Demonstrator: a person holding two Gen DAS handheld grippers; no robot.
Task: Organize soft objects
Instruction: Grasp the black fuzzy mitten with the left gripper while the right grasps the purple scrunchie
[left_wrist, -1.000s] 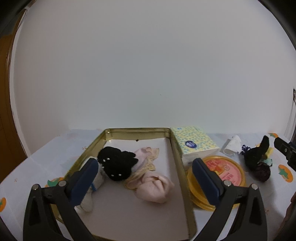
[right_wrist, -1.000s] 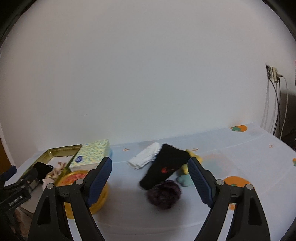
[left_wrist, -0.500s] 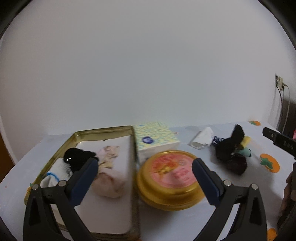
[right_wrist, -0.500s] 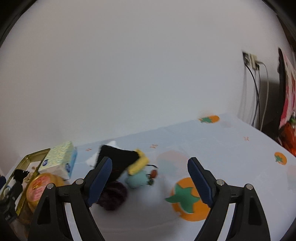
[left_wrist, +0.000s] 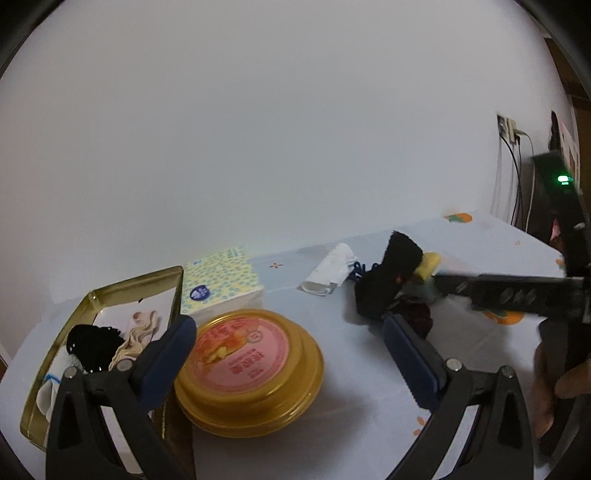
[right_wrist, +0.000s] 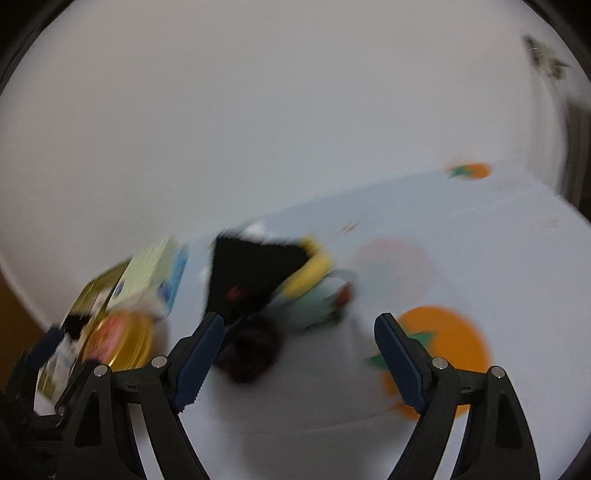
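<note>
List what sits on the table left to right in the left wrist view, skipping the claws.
Gold tin tray holding soft items → tissue pack → round gold tin with pink lid → white folded cloth → black sock. The pieces piled by the sock overlap too much to order.

socks (left_wrist: 110, 338) in the tin (left_wrist: 59, 341) — round lid (left_wrist: 245, 365) just right, tissue pack (left_wrist: 221, 282) behind

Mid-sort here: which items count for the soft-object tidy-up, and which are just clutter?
Job: black knit sock, folded white cloth, dark maroon pom-pom, yellow plush piece, gold rectangular tin tray.
Clutter: round gold tin with pink lid, dotted tissue pack.
</note>
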